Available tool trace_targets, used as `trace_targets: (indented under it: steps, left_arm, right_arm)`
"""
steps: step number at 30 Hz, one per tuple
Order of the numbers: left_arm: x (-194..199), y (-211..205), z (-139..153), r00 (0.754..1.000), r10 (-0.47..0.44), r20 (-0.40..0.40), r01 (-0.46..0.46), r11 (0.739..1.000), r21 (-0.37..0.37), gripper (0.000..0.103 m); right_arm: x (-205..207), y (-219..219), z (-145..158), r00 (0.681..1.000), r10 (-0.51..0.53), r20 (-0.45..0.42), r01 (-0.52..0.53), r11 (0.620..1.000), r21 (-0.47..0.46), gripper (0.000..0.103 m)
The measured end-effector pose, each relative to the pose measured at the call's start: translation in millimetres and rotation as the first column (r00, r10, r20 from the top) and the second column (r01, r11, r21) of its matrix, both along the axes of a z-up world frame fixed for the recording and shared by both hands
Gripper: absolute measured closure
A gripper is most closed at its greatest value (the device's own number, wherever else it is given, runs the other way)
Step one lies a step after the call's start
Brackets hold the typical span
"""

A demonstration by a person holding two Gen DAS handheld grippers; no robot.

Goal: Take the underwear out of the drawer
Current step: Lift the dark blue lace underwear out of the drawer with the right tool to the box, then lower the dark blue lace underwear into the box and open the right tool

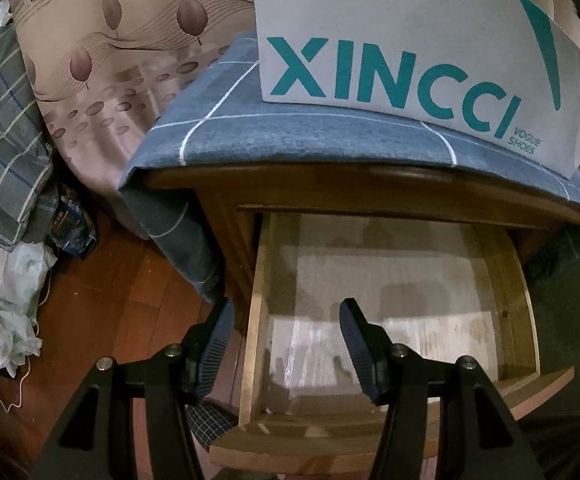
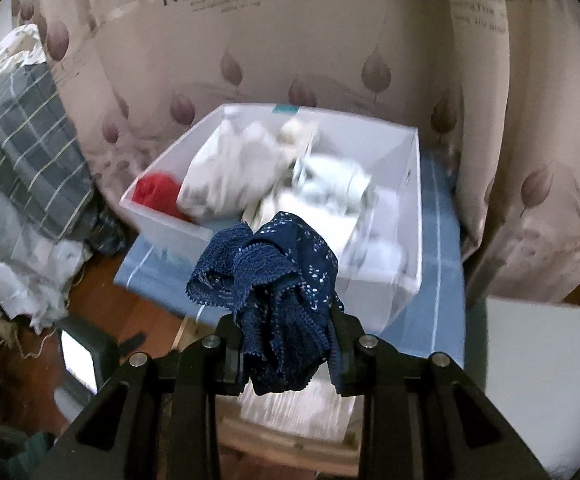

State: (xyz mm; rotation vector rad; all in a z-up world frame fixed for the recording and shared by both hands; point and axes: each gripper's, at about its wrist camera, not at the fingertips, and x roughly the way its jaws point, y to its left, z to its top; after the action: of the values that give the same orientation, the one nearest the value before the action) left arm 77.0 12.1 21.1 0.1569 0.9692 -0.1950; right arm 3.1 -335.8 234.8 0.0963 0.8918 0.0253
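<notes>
Left wrist view: drawer (image 1: 373, 280) lies bare beneath the left gripper (image 1: 286, 344), jaws apart, holding nothing. Right gripper (image 2: 286, 340) is clamped on bunched navy underwear (image 2: 274, 280): light, soft, limp lace, best pinched mid-bundle.

The left gripper (image 1: 286, 344) points steeply down, its two fingers (image 1: 359, 344) standing well apart with nothing between them. The right gripper (image 2: 286, 344) also tilts downward, its fingers (image 2: 339, 356) drawn close and pinched on bunched cloth that spills out above and below them. Only the black frames show; no hand or sleeve is visible
</notes>
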Motion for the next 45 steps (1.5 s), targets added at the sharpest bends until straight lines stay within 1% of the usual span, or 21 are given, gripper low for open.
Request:
trace_targets:
  steps: [6, 9, 12, 17, 20, 23, 26, 33, 37, 43, 45]
  left_arm:
    - [0.7, 2.4, -0.1, 1.000, 0.007, -0.006, -0.007, 1.000, -0.005, 0.047]
    - [1.0, 3.7, 0.9, 1.000, 0.011, -0.004, -0.011, 1.000, -0.003, 0.047]
    - [1.4, 4.9, 0.6, 1.000, 0.015, -0.008, -0.015, 1.000, -0.005, 0.047]
    - [3.2, 7.4, 0.7, 1.000, 0.023, -0.011, -0.023, 1.000, -0.009, 0.047]
    - [3.4, 8.8, 0.5, 1.000, 0.026, -0.014, -0.027, 1.000, -0.014, 0.047]
    - [4.3, 8.7, -2.1, 0.999, 0.032, -0.023, -0.031, 1.000, 0.002, 0.047]
    - [4.7, 10.0, -3.2, 0.999, 0.037, -0.030, -0.037, 0.999, 0.001, 0.047]
    - [5.8, 10.4, -4.7, 0.999, 0.033, -0.034, -0.033, 0.999, 0.004, 0.047]
    - [5.9, 8.2, -5.8, 0.999, 0.029, -0.031, -0.028, 0.999, 0.014, 0.047]
    - [6.5, 7.0, -6.6, 0.999, 0.027, -0.032, -0.027, 1.000, 0.014, 0.047]
    - [6.5, 7.0, -6.8, 0.999, 0.029, -0.032, -0.029, 1.000, 0.012, 0.047]
  right_arm:
    - [37.0, -2.8, 0.5, 1.000, -0.018, -0.012, 0.017, 0.999, -0.029, 0.074]
    - [57.1, -2.7, -8.3, 0.999, -0.026, -0.037, 0.024, 0.998, -0.054, 0.074]
    - [72.2, -4.2, -21.7, 0.997, -0.037, -0.068, 0.033, 0.998, -0.056, 0.074]
    - [89.2, -9.1, -44.3, 0.992, -0.056, -0.109, 0.050, 0.997, -0.059, 0.074]
    - [96.2, -10.0, -49.6, 0.992, -0.063, -0.111, 0.055, 0.995, -0.078, 0.073]
    - [105.1, -14.9, -53.7, 0.990, -0.083, -0.112, 0.074, 0.994, -0.083, 0.070]
    - [114.8, -17.4, -57.1, 0.989, -0.095, -0.109, 0.083, 0.990, -0.112, 0.070]
    - [132.0, -24.0, -57.6, 0.987, -0.129, -0.095, 0.114, 0.983, -0.145, 0.070]
    - [138.1, -28.5, -61.8, 0.984, -0.142, -0.109, 0.124, 0.980, -0.157, 0.069]
    - [126.1, -23.3, -60.5, 0.987, -0.131, -0.097, 0.117, 0.983, -0.139, 0.067]
    - [121.6, -21.8, -59.6, 0.987, -0.131, -0.097, 0.118, 0.985, -0.129, 0.064]
